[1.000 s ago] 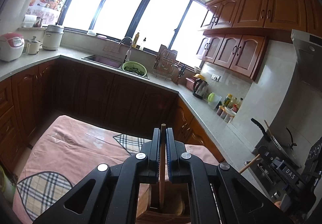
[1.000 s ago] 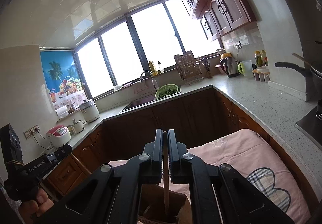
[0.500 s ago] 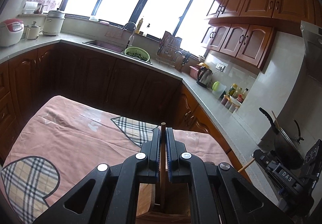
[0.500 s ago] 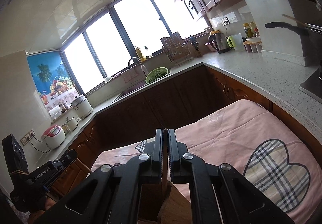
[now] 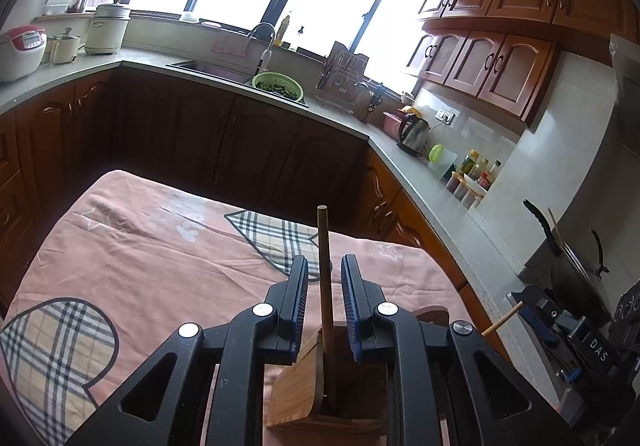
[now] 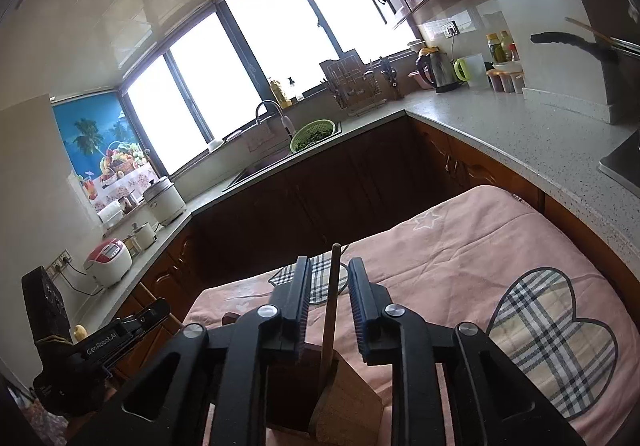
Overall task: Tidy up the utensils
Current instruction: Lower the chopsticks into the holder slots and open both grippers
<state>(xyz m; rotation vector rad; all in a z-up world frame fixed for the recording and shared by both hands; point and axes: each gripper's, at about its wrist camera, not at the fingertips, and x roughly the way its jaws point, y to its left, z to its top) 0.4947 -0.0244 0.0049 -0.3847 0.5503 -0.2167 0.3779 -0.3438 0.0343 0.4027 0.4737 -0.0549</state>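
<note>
Now a thin brown wooden chopstick stands upright in the wooden holder on the pink cloth. Both grippers, left and right, angle downward, jaws opening, pads clear of their sticks.

A pink cloth with plaid hearts covers the table, while the grey countertop carries a green colander, a kettle and a rice cooker.
</note>
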